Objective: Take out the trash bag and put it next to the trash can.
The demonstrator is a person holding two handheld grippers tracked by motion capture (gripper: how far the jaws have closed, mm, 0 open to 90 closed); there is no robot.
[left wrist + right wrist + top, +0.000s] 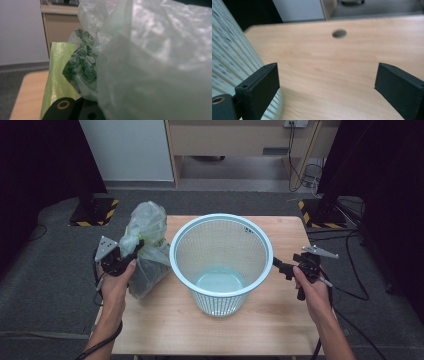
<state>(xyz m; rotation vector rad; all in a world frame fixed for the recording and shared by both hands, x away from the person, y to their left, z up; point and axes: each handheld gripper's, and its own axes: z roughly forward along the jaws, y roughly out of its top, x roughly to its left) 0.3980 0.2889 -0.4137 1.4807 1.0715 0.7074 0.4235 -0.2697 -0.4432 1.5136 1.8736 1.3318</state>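
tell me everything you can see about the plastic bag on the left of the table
The crumpled, translucent pale-green plastic bag stands bunched upright on the left part of the light wooden table, beside the light-blue mesh plastic basket; whether the two touch is unclear. In the left gripper view it has dark green print and a brighter lime-green layer. The left hand-held gripper is shut on its crinkled side.

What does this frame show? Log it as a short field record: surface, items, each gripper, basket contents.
surface: wooden table
items: pale blue mesh basket, upright at the middle; greenish plastic bag to its left
left gripper: shut on the bag's bunched plastic
right gripper: jaws open, nothing between them, beside the basket's right wall
basket contents: nothing visible inside
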